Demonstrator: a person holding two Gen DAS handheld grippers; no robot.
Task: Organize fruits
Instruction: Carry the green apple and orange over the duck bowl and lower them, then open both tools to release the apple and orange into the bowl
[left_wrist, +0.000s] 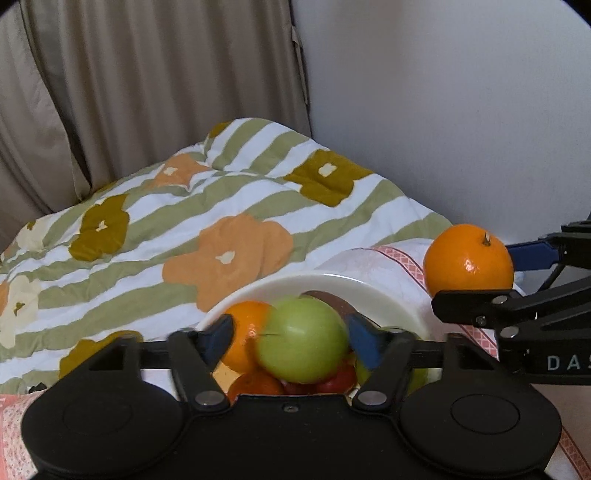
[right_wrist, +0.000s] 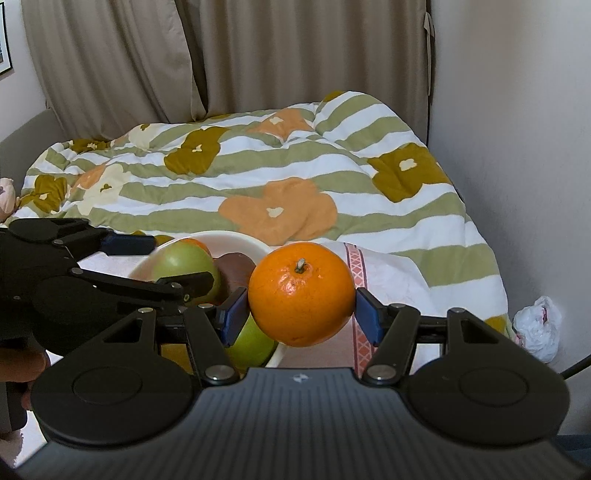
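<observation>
A white bowl on a pink-patterned cloth holds an orange, small red fruits, a brown fruit and a green apple. Another green apple, blurred, sits over the bowl between the blue pads of my left gripper. The pads stand apart from it on both sides, so this gripper is open. To the right of the bowl, my right gripper is shut on a large orange with its stem up, held in the air near the bowl's right rim.
The bowl stands at the near edge of a bed covered by a green-striped flowered quilt. Beige curtains hang behind it and a white wall runs along the right. A crumpled white plastic bag lies by the wall.
</observation>
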